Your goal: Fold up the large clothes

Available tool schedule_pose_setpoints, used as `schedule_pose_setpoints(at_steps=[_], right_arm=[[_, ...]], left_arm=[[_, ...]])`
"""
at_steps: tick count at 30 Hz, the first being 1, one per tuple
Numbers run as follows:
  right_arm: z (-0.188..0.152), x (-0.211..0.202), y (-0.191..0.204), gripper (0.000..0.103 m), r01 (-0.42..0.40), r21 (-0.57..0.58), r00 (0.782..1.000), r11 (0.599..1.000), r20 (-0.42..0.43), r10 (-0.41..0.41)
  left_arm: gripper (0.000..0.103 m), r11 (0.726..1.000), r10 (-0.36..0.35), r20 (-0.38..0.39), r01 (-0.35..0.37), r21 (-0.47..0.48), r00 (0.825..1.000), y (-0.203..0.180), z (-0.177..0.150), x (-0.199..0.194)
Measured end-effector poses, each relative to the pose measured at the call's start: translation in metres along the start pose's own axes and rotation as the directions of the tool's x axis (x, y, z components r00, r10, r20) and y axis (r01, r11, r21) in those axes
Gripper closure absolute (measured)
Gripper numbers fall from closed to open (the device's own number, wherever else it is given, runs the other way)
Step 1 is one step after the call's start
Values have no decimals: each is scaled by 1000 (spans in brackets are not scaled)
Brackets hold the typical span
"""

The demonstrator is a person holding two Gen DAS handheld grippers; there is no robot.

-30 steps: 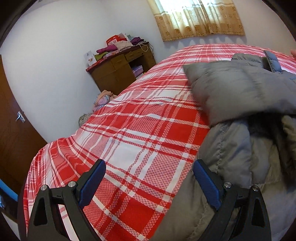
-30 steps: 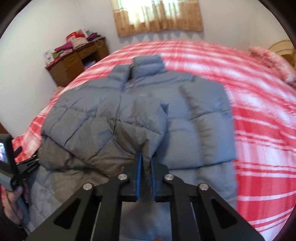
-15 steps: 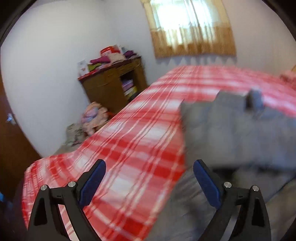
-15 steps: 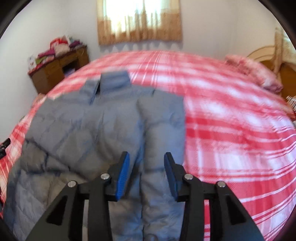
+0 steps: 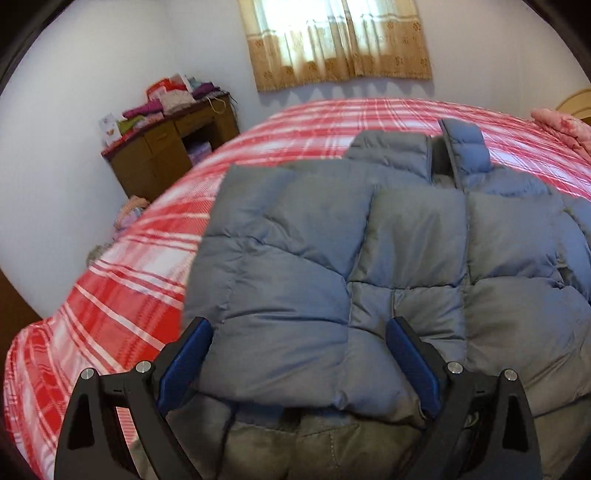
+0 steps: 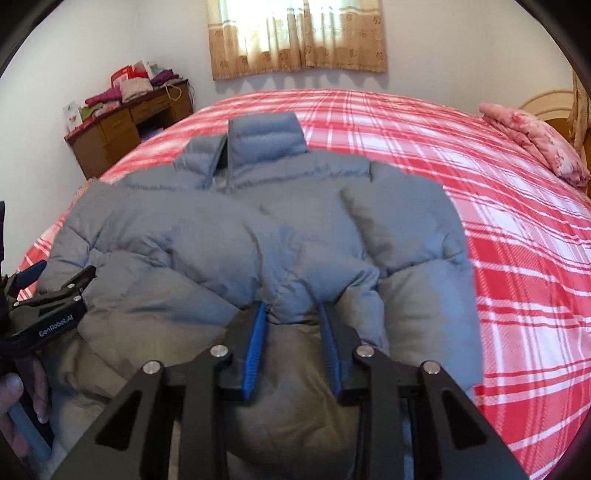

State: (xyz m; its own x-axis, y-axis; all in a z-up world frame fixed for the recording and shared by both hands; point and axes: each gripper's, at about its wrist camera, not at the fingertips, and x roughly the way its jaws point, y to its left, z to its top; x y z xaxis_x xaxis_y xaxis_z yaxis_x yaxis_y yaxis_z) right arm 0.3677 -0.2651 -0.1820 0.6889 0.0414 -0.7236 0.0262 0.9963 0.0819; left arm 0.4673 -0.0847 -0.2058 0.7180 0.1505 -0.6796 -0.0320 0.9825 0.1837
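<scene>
A grey-blue puffer jacket (image 5: 369,251) lies front up on the bed, collar toward the window, both sleeves folded in across the chest. It also shows in the right wrist view (image 6: 258,236). My left gripper (image 5: 299,362) is wide open, its jaws straddling the folded left sleeve near its cuff end. My right gripper (image 6: 293,332) is partly open, jaws either side of a fold of the sleeve cuff (image 6: 295,306); no firm grip shows. The left gripper also shows at the left edge of the right wrist view (image 6: 48,295).
The bed (image 6: 498,184) has a red and white plaid cover. A wooden desk (image 5: 166,147) piled with clothes stands by the far left wall. A pink folded quilt (image 6: 535,144) lies at the headboard, right. A curtained window (image 6: 295,33) is behind.
The right gripper was shut on the sleeve, then opened and let it go onto the chest. The left gripper swung right from over the bedcover to over the jacket.
</scene>
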Motion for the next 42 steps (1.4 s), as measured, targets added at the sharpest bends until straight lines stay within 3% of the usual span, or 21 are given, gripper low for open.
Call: schedule_pose_setpoints(at_steps=[13,17,19,21,23,26,29,31,34,42], right_arm=[[-3,14,2,70,11,-12,1000,1000,-13,-11],[2,5,-3,69,-36,-8,999,999,-22,36],[11,-13,-17,68,-79,52,997,995,18,79],[23,-30,-31,65,-69,95,995,993,79,61],[45,-43,-46,64,-12,131,991,991,134,-5],[71,-32,-60,62,94,155,985,983,129,-115],[80,-5,-67,61,128,149,986,980,85,-142],[81,15,-66,61,142,128,987,982,54,-150],[74,38,-76,61,141,131,990,981,-5,-141],[55,51,-86,61,125,153,992,980,-14,-125]], left_arm=[[5,1000,-18,-35,18,-14,999,4,-3,3],[5,998,4,-16,-3,60,1000,23,5,-36],[5,996,-32,4,32,82,999,37,16,-65],[5,994,-57,30,54,98,998,51,36,-89],[5,994,-45,56,40,99,997,58,59,-96],[5,997,25,98,-32,67,995,62,88,-75],[5,991,131,127,-132,6,983,61,99,-28],[5,994,100,43,-97,-57,994,62,95,12],[5,990,117,-82,-123,-66,990,49,80,60],[5,987,106,-107,-118,-112,989,42,56,81]])
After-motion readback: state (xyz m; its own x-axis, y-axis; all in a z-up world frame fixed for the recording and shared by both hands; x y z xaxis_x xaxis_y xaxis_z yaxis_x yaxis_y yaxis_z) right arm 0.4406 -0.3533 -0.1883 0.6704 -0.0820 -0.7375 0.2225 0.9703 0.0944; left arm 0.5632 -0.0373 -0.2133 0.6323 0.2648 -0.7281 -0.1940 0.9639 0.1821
